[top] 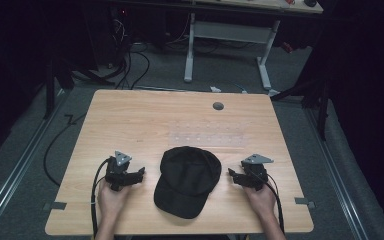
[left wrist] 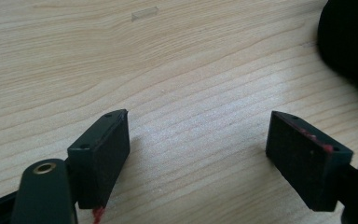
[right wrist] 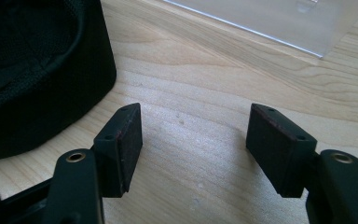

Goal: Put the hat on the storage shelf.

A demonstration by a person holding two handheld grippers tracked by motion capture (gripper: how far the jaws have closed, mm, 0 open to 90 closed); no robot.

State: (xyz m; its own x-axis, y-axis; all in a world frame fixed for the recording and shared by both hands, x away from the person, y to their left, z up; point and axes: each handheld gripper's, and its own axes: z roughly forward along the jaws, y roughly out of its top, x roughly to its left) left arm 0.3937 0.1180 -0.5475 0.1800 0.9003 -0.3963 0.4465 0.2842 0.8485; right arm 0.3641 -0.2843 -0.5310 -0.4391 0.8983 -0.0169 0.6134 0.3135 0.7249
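Both hands sit low at the near edge: left gripper [top: 141,173] and right gripper [top: 231,174], jaws wide and empty, flank the black cap [top: 187,180] lying untouched mid-surface [top: 145,120]; grasping is all ahead

Wooden table [top: 130,120], clear sheet [top: 207,134], grey grommet [top: 218,106]

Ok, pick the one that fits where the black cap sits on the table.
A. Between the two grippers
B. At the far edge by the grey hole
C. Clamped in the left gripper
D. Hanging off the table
A: the cap lies flat between the left gripper and the right gripper, both open and clear of it.
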